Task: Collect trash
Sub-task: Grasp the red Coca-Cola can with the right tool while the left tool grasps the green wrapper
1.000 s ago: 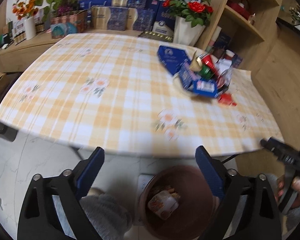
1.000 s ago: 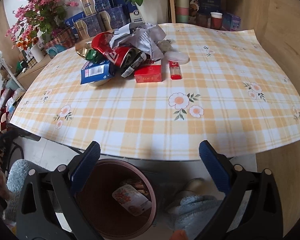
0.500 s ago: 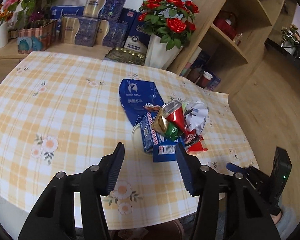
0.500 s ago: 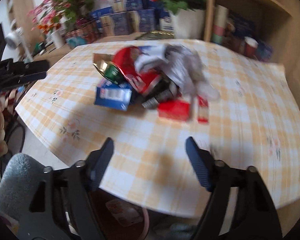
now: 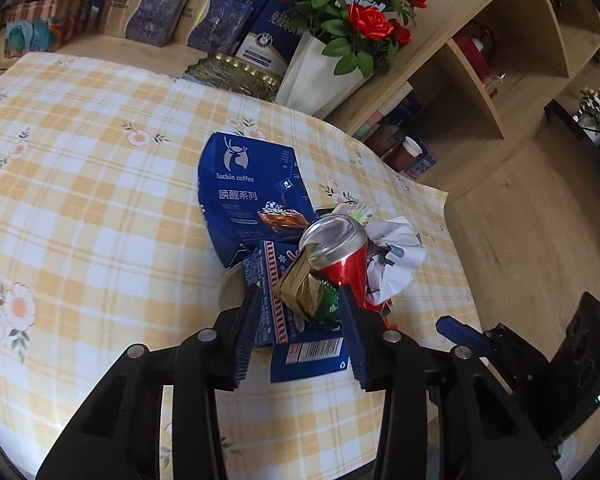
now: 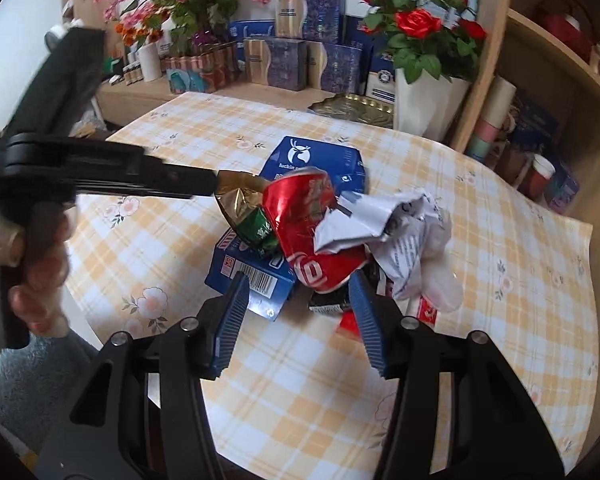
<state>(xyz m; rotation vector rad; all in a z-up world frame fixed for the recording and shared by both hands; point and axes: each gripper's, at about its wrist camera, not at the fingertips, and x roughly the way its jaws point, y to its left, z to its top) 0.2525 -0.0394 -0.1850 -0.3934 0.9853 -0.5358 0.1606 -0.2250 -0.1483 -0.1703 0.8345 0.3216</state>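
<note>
A trash pile lies on the checked tablecloth [image 5: 80,200]: a crushed red can [image 5: 340,256] [image 6: 312,236], a gold-and-green wrapper [image 5: 304,292] [image 6: 248,212], a small blue carton [image 5: 284,332] [image 6: 248,276], a flat blue coffee box [image 5: 248,188] [image 6: 312,160] and crumpled white paper [image 5: 396,256] [image 6: 400,228]. My left gripper [image 5: 300,320] is open, its fingers either side of the wrapper and carton. My right gripper [image 6: 300,300] is open, just in front of the can's lower end. The left gripper also shows in the right wrist view [image 6: 204,186], its tip at the wrapper.
A white vase of red roses [image 5: 324,68] [image 6: 428,104], a gold tray [image 5: 236,74] and blue gift boxes [image 5: 156,12] stand at the table's back. Wooden shelves [image 5: 500,60] with paper cups [image 6: 540,172] rise at the right. A red packet [image 6: 348,324] lies under the pile.
Both grippers have risen from over the brown bin below the table edge and closed in on the trash pile. Their jaws have narrowed but stay open.
</note>
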